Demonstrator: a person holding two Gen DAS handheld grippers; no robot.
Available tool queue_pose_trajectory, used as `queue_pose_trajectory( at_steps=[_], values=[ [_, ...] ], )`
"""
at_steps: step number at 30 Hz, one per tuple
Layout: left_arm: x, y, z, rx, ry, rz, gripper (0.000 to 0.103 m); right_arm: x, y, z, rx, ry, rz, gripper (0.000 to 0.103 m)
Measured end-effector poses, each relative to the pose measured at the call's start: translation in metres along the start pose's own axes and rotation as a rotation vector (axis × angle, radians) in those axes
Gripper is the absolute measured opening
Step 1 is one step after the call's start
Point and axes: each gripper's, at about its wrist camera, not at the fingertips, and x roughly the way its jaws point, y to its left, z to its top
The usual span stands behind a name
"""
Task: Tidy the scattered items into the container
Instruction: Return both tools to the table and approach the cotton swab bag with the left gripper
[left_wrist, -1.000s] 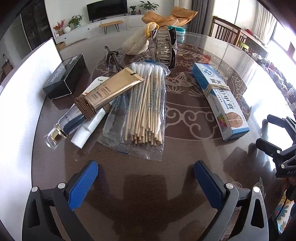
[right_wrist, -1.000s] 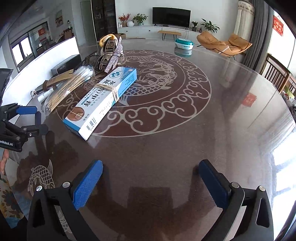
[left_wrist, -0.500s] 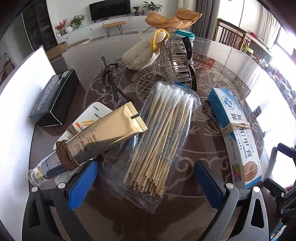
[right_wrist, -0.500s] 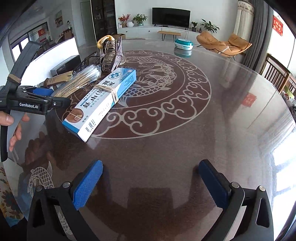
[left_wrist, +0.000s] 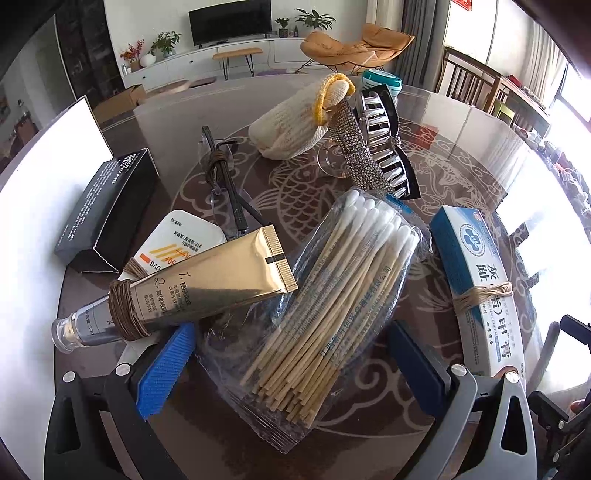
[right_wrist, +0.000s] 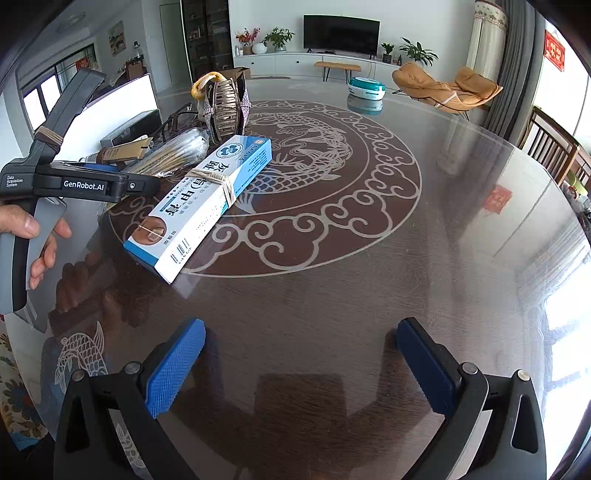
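plastic cotton swab pack (left_wrist: 325, 295) between wide-apart fingers of left tool (left_wrist: 291, 365)

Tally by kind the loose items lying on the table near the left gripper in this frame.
Boxes: 2, a black box and a blue-and-white box.
Tubes: 2, a gold tube and a white tube.
Cotton swab packs: 1.
Hair clips: 2, a silver claw clip and a rhinestone clip.
Glasses: 1.
Knitted pouches: 1.
Total: 9.
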Motion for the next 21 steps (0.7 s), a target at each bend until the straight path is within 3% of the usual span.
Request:
queue_pose_trajectory(
  at_steps=[21],
  values=[
    [0.0008, -0.0002, -0.0007, 0.001, 0.000, 0.005, 0.103, 0.0003, 0.0004, 0.0003, 0.001, 0.000, -0.001, 0.103]
  ],
)
